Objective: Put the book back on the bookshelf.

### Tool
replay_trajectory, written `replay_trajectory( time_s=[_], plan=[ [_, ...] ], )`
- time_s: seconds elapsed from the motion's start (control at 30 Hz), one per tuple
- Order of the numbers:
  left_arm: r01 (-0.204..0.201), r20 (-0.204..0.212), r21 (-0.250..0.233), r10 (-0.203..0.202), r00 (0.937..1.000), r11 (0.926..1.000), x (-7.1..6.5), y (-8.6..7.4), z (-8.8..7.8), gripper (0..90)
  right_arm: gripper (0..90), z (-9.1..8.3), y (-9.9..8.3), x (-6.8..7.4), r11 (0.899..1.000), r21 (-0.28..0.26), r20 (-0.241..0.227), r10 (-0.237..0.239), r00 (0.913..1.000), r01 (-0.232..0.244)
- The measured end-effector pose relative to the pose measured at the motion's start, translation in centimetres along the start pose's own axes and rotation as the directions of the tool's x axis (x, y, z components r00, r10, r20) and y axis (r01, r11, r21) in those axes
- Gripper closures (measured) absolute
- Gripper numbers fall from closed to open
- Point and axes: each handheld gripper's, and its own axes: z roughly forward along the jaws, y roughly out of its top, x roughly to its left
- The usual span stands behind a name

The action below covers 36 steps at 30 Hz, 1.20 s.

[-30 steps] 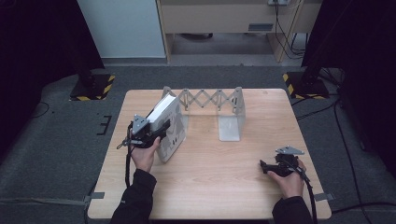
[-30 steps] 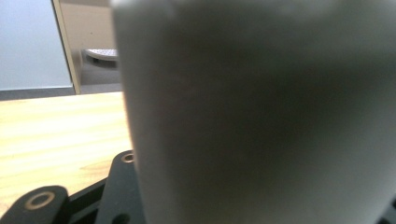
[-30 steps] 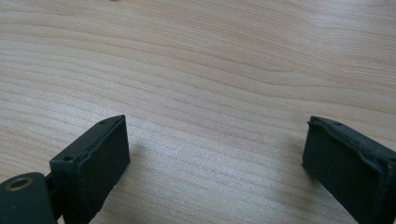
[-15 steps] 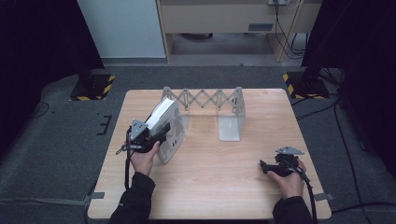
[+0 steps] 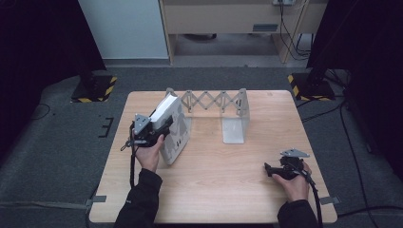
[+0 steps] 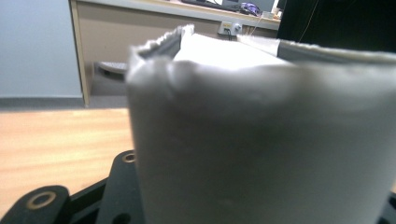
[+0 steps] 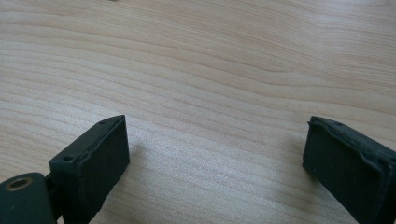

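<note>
A thick white book [image 5: 166, 108] tilts over the left end plate [image 5: 179, 138] of a grey expanding book rack [image 5: 214, 100]. My left gripper [image 5: 159, 126] grips the book from the left. In the left gripper view the book [image 6: 261, 140] rises close between the black jaws, which have just been closing on it. My right gripper [image 5: 267, 169] rests low over the table near the front right. Its jaws [image 7: 215, 158] stand wide apart over bare wood, with nothing between them.
The rack's right end plate [image 5: 235, 124] stands upright at the table's middle back. The wooden table [image 5: 214, 194] has dark floor on all sides. A cabinet [image 5: 223, 19] and a pale panel [image 5: 123, 28] stand beyond its far edge.
The left hand has shifted slightly with the book by the left end plate. The right hand and its gripper have stayed where they were.
</note>
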Motion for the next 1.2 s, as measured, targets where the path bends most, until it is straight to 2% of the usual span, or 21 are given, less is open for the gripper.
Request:
replay_trajectory(
  time_s=[0.2,0.33,0.53,0.6,0.63,0.73,0.83,0.93,1.07,1.2],
  plan=[
    [-0.023,-0.022,0.005,0.023,0.9995,0.9997,-0.9,1.4,1.7,50.8,7.2,0.0,0.0,0.0,1.0,-0.002,0.002,0.002,1.0,-0.002],
    [-0.013,-0.034,-0.006,0.013,0.9993,0.9999,-0.9,1.5,2.6,50.8,7.0,0.1,0.0,0.0,1.0,0.0,0.002,-0.001,1.0,0.001],
    [0.032,-0.062,-0.046,-0.035,0.9975,0.9984,-0.2,1.4,3.6,50.8,6.9,0.1,0.1,0.0,1.0,0.0,0.0,-0.006,1.0,0.006],
    [0.018,-0.055,-0.057,-0.021,0.9982,0.9982,-0.3,1.1,3.6,50.8,6.8,0.1,0.1,0.0,1.0,0.0,-0.001,-0.007,1.0,0.007],
    [-0.001,-0.049,-0.059,-0.002,0.9988,0.9983,-0.3,1.0,3.6,50.7,6.7,0.1,0.1,0.0,1.0,0.0,-0.001,-0.005,1.0,0.005],
    [-0.025,-0.025,-0.053,0.024,0.9994,0.9983,-0.6,0.7,3.2,50.3,6.6,0.1,0.1,0.0,1.0,-0.001,0.0,-0.005,1.0,0.005],
    [-0.05,-0.02,-0.043,0.049,0.9986,0.9978,-0.5,0.3,2.6,50.0,6.7,0.1,0.1,0.0,1.0,-0.002,0.0,-0.005,1.0,0.005],
    [-0.043,-0.003,-0.03,0.043,0.9991,0.9986,-0.1,0.0,2.0,49.7,6.6,0.1,0.1,0.0,1.0,-0.001,-0.001,-0.004,1.0,0.004],
    [-0.029,0.009,-0.049,0.03,0.9995,0.9984,0.4,-1.0,1.2,49.3,6.6,0.1,0.1,0.0,1.0,-0.001,-0.001,-0.004,1.0,0.004],
    [-0.046,0.021,-0.05,0.047,0.9987,0.9977,0.4,-1.3,0.9,48.6,6.6,0.1,0.1,0.0,1.0,-0.002,0.0,-0.005,1.0,0.005]
  ],
)
